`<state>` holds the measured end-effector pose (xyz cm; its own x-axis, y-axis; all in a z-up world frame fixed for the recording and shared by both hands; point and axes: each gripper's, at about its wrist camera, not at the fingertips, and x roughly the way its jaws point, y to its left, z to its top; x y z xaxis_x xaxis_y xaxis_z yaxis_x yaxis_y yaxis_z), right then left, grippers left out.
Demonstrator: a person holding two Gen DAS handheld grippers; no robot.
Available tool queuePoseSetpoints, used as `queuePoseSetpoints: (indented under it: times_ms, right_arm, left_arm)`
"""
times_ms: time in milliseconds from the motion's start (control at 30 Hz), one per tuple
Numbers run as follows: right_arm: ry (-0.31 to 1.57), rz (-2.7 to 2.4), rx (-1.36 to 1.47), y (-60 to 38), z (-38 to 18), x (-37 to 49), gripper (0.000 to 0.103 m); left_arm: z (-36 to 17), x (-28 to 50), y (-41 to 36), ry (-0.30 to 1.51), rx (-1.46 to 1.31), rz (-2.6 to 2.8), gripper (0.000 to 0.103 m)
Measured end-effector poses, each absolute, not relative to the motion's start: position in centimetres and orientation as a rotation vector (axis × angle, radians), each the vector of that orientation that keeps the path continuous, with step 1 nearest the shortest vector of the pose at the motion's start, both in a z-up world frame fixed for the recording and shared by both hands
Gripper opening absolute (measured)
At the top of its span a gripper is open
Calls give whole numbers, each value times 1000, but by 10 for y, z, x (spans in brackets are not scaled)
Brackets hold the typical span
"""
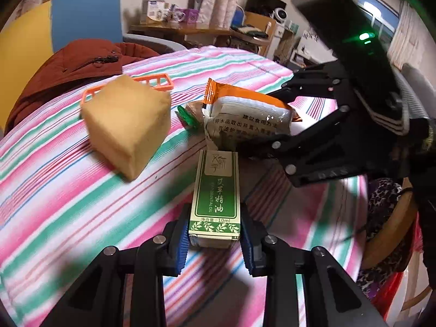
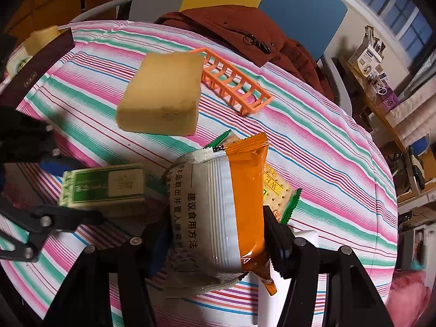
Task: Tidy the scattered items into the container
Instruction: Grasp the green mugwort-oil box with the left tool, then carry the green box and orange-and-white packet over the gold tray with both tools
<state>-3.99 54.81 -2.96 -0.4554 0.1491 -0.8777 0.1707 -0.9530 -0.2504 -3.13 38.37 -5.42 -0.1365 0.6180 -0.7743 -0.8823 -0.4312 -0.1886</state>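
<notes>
My left gripper (image 1: 214, 242) is shut on a green and cream essential-oil box (image 1: 215, 199), held above the striped cloth; the box also shows in the right wrist view (image 2: 106, 188). My right gripper (image 2: 218, 245) is shut on an orange and white snack packet (image 2: 220, 207), also seen in the left wrist view (image 1: 245, 120) with the right gripper (image 1: 286, 120) around it. A yellow sponge block (image 1: 128, 125) (image 2: 163, 98) lies on the cloth. The orange plastic basket (image 1: 160, 81) (image 2: 234, 84) sits behind it. A green cracker packet (image 2: 280, 193) (image 1: 190, 113) lies under the snack packet.
The table has a pink, green and white striped cloth (image 1: 54, 177) (image 2: 327, 163). A rust-red jacket (image 1: 73, 62) (image 2: 245, 32) lies at its far edge by a blue and yellow chair. A dark box (image 2: 38, 62) with a sponge stands at the left.
</notes>
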Motion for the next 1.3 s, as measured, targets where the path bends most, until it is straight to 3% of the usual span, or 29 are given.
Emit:
queuePoseSetpoints:
  times_ms: [367,733,1133,1300]
  right_arm:
    - [437,-2651,1568,505,-27,-20,61]
    - [57,-2721,1355,443,-28,26,61]
    - [-66,-2659,1178,357,-20,26,61]
    - [-25,-2597,1042,298,-1,18,61]
  left_arm:
    - [-48,-7,303,336,-964,1954,32]
    - [-38,13,222,217,-936,2058,32]
    - [-7,10,116,63,-863,2284,32]
    - [4,-8,47,2,-863,2488,32]
